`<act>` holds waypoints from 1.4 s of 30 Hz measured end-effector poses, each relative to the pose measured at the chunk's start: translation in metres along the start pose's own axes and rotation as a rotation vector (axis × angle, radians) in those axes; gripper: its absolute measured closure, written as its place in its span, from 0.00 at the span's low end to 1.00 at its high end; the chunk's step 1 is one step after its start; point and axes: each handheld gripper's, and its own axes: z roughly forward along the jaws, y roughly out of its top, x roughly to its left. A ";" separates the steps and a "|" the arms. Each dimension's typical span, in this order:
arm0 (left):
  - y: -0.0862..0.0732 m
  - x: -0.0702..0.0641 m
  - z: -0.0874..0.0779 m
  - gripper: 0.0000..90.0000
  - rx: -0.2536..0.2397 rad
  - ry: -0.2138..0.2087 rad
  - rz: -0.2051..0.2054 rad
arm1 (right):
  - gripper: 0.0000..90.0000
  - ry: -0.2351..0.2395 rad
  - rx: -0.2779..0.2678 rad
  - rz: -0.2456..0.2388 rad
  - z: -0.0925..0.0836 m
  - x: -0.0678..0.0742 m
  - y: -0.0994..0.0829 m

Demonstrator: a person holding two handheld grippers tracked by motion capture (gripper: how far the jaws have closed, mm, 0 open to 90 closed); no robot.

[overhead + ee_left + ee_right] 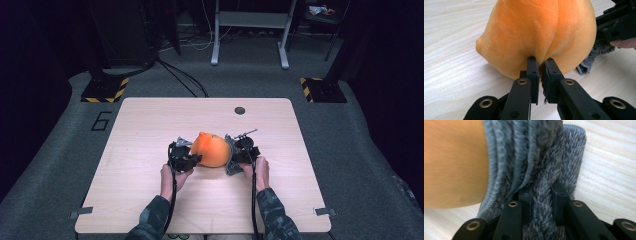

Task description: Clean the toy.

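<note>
Orange plush toy (pixel 212 150), round and soft, sits on the wooden table (pixel 145 125), a little nearer to the person than the middle of the board. On its right side it has a grey furry part (pixel 231 161), which looks like a ribbed fabric edge with long fuzzy pile; whether this is a hat or a tail of the toy I cannot tell.

The left gripper (pixel 186 159) comes to the toy from the left. In the left gripper view its jaws are nearly together and they pinch a small fold of the orange plush (pixel 536 37), so that a deep crease runs up from the fingertips (pixel 533 65). The toy's bottom edge is just above the table (pixel 451 55) there, and I cannot tell if it touches.

The right gripper (pixel 241 154) holds the other side. In the right gripper view its jaws are closed on a thick tuft of the grey furry part (pixel 549 170), with the fur squeezed between the two pads, and the orange body (pixel 454 162) lies just beside them to the left.

Both hands are close to the toy, the left hand (pixel 172 176) and the right hand (pixel 259 170), with dark patterned sleeves (pixel 272 212) that come in from the near edge. A black cable (pixel 253 200) trails back along the right forearm.
</note>
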 end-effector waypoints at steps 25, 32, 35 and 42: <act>-0.004 0.007 -0.004 0.81 -0.017 0.003 0.017 | 0.83 0.061 -0.192 -0.055 -0.059 0.025 0.020; -0.007 0.008 -0.002 0.56 0.015 0.062 0.068 | 0.83 0.040 -0.184 -0.060 -0.056 0.022 0.027; -0.004 0.004 0.002 0.49 0.016 0.074 0.123 | 0.83 0.042 -0.189 -0.057 -0.055 0.021 0.028; -0.002 -0.003 0.012 0.72 0.019 0.101 0.182 | 0.83 0.038 -0.196 -0.042 -0.054 0.021 0.029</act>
